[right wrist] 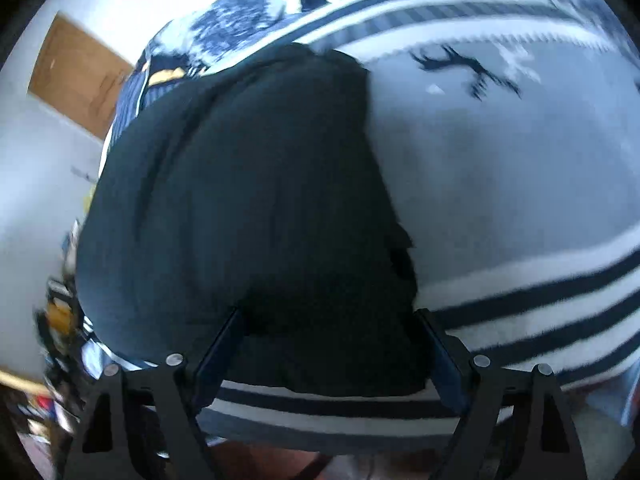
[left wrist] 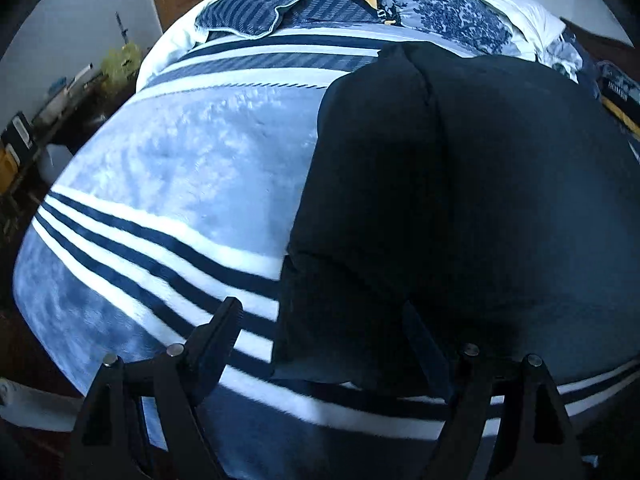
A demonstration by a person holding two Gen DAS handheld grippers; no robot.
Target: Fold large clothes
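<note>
Fingers of left gripper spread wide, gripping nothing, above near-left corner of dark garment. Fingers of right gripper likewise wide apart, straddling garment's near edge. Garment lying on striped blue blanket covering bed, close to near edge. Striped pillow at far end.

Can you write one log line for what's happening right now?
left gripper: open | right gripper: open | dark garment: flat on striped blanket

Dark garment matt cloth; blanket fuzzy plush.
</note>
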